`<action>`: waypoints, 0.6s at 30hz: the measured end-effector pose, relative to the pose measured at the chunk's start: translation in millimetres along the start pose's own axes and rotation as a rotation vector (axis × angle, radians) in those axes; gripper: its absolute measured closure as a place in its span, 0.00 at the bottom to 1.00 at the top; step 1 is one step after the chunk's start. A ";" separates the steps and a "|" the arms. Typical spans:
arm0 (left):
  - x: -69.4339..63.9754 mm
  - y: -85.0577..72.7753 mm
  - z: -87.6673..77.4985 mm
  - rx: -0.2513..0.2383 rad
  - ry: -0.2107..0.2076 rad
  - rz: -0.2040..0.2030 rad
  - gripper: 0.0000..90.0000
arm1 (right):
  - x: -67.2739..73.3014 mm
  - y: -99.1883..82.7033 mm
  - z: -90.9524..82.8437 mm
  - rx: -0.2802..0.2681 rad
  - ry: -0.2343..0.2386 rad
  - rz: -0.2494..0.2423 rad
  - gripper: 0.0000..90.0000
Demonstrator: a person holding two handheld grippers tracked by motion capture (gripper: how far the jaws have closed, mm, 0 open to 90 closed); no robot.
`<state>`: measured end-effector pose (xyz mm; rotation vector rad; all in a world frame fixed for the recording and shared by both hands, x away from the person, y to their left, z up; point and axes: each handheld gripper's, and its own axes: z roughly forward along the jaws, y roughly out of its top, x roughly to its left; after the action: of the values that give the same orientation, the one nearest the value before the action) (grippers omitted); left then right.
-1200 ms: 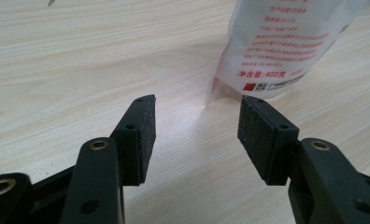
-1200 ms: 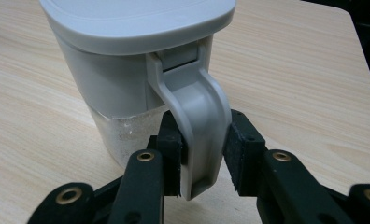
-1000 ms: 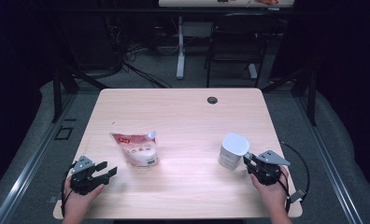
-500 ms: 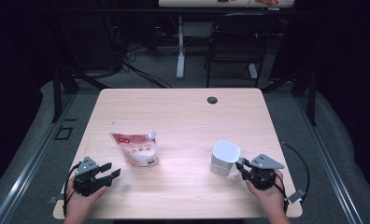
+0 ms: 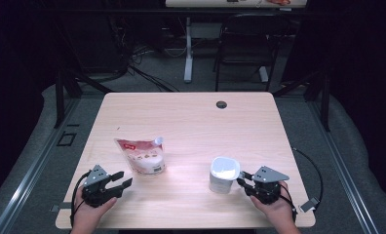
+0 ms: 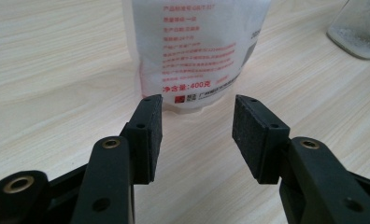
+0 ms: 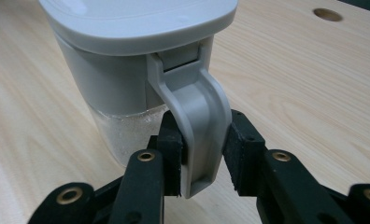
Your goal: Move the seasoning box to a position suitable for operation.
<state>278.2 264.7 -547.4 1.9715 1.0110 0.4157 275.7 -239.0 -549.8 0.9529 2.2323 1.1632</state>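
To grip well, the left tool (image 6: 197, 135) should slide forward until the white pouch (image 5: 142, 156), lying on the counter (image 5: 191, 122), sits squarely between its pads. Its jaws stand apart, have just been closing, and touch nothing. The right tool (image 7: 199, 154) is clamped on the grey jug's (image 5: 223, 174) handle

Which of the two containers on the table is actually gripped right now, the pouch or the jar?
The lidded jar: the right gripper clamps its grey handle. The white pouch lies ahead of the left gripper, whose fingers have just been closing with nothing between them.
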 end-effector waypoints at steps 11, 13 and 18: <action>2.4 -1.6 2.3 0.012 0.006 -0.010 0.58 | -5.9 0.8 5.5 -0.020 0.041 0.011 0.76; 2.1 -1.5 2.6 0.012 0.003 -0.011 0.59 | -9.2 -0.1 6.4 -0.025 0.013 0.046 0.71; 1.2 -0.7 3.2 0.016 -0.010 -0.020 0.59 | -14.4 -1.2 6.6 -0.027 -0.008 0.077 0.68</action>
<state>280.5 264.2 -550.0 1.9740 1.0301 0.3878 289.0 -246.7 -553.4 1.0393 2.1856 1.2175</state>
